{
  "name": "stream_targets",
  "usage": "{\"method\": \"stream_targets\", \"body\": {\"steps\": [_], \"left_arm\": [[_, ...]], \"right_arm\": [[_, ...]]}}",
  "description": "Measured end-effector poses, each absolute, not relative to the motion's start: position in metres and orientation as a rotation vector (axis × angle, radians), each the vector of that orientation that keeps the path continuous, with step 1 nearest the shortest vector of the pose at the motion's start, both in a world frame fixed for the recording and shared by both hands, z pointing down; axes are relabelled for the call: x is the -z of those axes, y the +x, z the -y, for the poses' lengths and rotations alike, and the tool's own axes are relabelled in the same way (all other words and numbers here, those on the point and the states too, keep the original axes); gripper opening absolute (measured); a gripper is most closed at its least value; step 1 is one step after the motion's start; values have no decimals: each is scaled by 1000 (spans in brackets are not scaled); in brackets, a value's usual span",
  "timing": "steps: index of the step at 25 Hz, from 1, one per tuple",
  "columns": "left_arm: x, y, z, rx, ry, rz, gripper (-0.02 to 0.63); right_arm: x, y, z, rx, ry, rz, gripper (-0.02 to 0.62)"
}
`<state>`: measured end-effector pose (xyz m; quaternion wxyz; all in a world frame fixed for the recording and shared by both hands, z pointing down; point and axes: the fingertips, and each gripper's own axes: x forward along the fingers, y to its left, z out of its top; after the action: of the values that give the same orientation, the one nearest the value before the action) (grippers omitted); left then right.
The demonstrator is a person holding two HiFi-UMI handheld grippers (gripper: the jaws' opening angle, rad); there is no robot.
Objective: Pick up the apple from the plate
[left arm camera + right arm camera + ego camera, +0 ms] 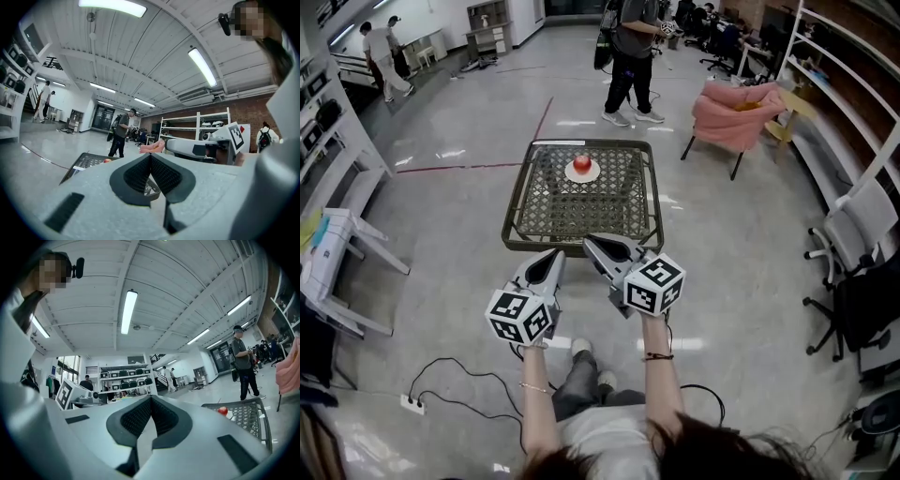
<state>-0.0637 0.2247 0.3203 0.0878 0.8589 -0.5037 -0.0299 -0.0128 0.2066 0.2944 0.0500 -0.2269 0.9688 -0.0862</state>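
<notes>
A red apple (581,164) sits on a small white plate (582,174) near the far edge of a low wire-mesh table (525,220). My left gripper (556,256) and right gripper (592,245) are held side by side in front of the table's near edge, well short of the apple. Both are shut with nothing between the jaws. In the left gripper view the jaws of the left gripper (151,157) meet at a point, with the apple (107,161) small and far to their left. In the right gripper view the apple (222,410) lies right of the right gripper (151,399).
A person (630,56) stands beyond the table, and two more people are at the far left. A chair draped in pink cloth (736,111) is at the back right. An office chair (853,246) stands at the right, white racks (337,246) at the left. Cables (455,398) lie on the floor.
</notes>
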Motion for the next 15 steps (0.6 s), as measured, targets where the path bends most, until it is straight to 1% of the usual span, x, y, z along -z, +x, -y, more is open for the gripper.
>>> {"method": "stream_targets", "body": {"steps": [15], "left_arm": [[-333,-88,-142,61,2539,1431,11]], "right_arm": [[-307,-41,-133,354,-709,-2940,9]]}}
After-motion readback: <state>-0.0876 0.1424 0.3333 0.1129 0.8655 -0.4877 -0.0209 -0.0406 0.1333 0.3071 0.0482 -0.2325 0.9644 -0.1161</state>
